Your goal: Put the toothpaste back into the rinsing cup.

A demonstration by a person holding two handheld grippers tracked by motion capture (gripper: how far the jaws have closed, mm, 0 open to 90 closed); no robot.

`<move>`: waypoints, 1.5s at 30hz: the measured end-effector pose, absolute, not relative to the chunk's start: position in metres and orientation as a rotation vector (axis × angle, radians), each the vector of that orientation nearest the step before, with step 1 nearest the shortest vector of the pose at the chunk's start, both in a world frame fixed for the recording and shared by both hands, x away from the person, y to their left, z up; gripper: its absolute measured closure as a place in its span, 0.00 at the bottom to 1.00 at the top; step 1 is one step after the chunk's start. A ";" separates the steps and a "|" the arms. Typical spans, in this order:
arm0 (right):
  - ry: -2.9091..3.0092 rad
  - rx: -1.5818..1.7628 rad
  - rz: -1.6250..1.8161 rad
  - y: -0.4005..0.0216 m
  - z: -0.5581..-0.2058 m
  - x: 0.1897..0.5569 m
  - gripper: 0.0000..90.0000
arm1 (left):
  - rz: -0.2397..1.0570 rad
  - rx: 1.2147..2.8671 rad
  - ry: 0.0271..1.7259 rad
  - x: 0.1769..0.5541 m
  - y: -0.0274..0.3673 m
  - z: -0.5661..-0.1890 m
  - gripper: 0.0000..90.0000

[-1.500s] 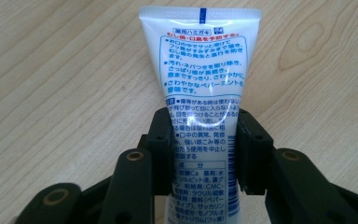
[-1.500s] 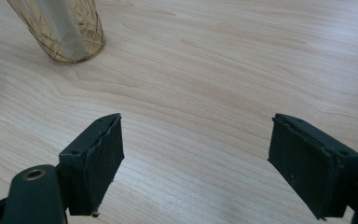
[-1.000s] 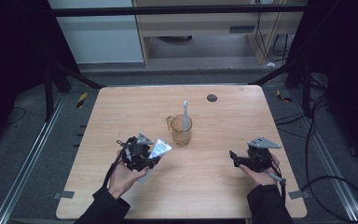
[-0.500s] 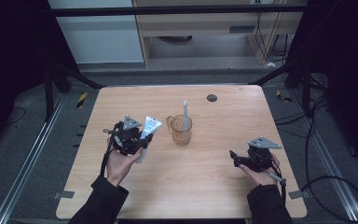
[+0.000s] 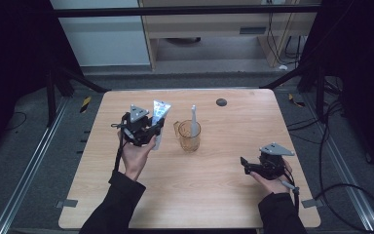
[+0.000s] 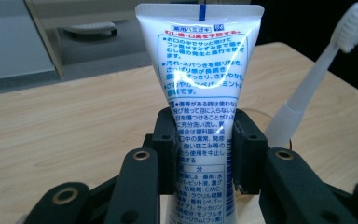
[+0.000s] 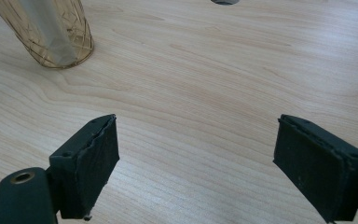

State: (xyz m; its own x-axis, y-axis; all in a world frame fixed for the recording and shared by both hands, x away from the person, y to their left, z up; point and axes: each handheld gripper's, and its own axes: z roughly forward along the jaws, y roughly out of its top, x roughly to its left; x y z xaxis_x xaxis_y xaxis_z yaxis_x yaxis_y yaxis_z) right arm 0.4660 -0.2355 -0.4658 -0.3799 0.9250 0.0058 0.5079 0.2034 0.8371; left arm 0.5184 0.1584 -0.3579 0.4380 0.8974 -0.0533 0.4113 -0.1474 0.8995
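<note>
Tube [image 6: 200, 93] is now lifted off the table [image 5: 224, 195] and upright between the left gripper [image 5: 148, 131] pads, crimped end up, where a second ago it was held lower and nearer the person; my read is a carry toward the cup [image 5: 190, 136], which holds the toothbrush [image 5: 193, 119] just right of the pads. Right gripper [image 7: 196, 158] rests with jaws wide and empty over bare wood, well clear of the table's edges, leaving the left an open path.

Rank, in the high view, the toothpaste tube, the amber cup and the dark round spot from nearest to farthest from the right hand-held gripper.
From the right hand-held gripper:
1. Amber cup, mid-table, to its left.
2. Toothpaste tube, farther left, clamped in the left hand-held gripper.
3. Dark round spot, near the far edge; close to the tube's distance.
</note>
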 end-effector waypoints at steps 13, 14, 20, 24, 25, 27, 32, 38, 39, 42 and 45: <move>1.968 1.324 1.076 -0.236 -0.467 0.467 0.14 | 0.693 1.604 1.144 0.538 0.139 -0.363 0.74; 1.967 1.324 1.076 -0.236 -0.467 0.467 0.14 | 0.693 1.597 1.145 0.540 0.138 -0.363 0.74; 1.951 1.322 1.081 -0.237 -0.467 0.467 0.14 | 0.701 1.559 1.135 0.550 0.129 -0.362 0.74; 1.951 1.327 1.085 -0.237 -0.467 0.467 0.13 | 0.698 1.547 1.131 0.555 0.124 -0.362 0.74; 1.950 1.328 1.087 -0.237 -0.467 0.467 0.13 | 0.696 1.542 1.130 0.556 0.123 -0.363 0.74; 1.950 1.329 1.086 -0.237 -0.468 0.467 0.13 | 0.695 1.541 1.124 0.558 0.120 -0.365 0.74; 1.946 1.332 1.089 -0.238 -0.468 0.467 0.13 | 0.684 1.531 1.105 0.563 0.111 -0.369 0.75; 1.942 1.338 1.092 -0.238 -0.468 0.467 0.13 | 0.678 1.516 1.091 0.568 0.103 -0.371 0.75; 1.942 1.338 1.092 -0.238 -0.469 0.467 0.13 | 0.686 1.510 1.083 0.570 0.102 -0.371 0.75; 1.945 1.334 1.088 -0.238 -0.469 0.467 0.13 | 0.670 1.505 1.085 0.571 0.099 -0.372 0.75; 1.946 1.330 1.086 -0.238 -0.469 0.467 0.13 | 0.664 1.504 1.076 0.572 0.096 -0.373 0.75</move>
State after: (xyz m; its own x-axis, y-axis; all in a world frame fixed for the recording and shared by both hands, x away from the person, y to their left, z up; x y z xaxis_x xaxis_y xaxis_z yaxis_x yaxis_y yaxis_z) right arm 0.4672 -0.2380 -0.4690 -0.3671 0.9301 0.0081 0.4952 0.1881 0.8482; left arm 0.5718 0.0957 -0.3734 0.4270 0.8922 -0.1472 0.2679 0.0306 0.9630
